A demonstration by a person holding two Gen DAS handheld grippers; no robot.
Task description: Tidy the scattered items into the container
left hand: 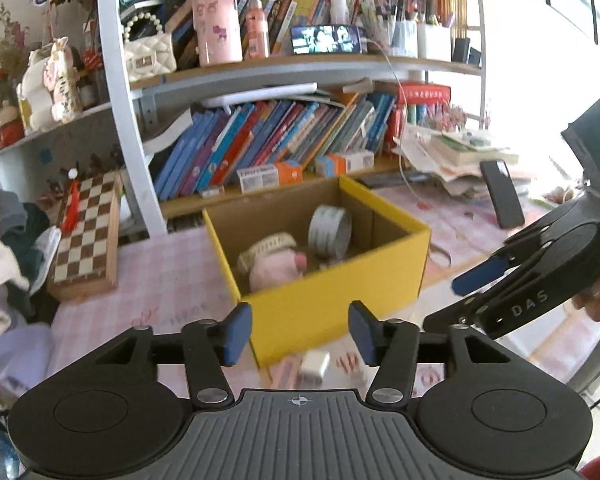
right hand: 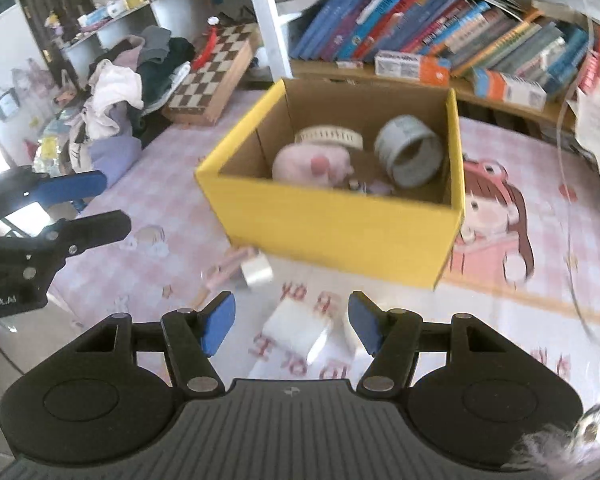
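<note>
Two readable marks: "DAS", "Robot.AI".

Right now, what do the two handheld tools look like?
Both the left tool and the right tool are matte black with round pivot housings, a ribbed grey centre plate and blue finger pads. One carries white "DAS" lettering and a green light.

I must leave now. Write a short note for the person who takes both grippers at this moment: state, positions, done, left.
Left gripper: open, empty, in front of the yellow box.
Right gripper: open, empty, low over the white packet on the table mat.
Done: the pink plush toy, the grey tape roll and the cream roll lie inside the box.
Left: the white packet, the small white block and the pink item beside it are on the mat in front of the box.
</note>
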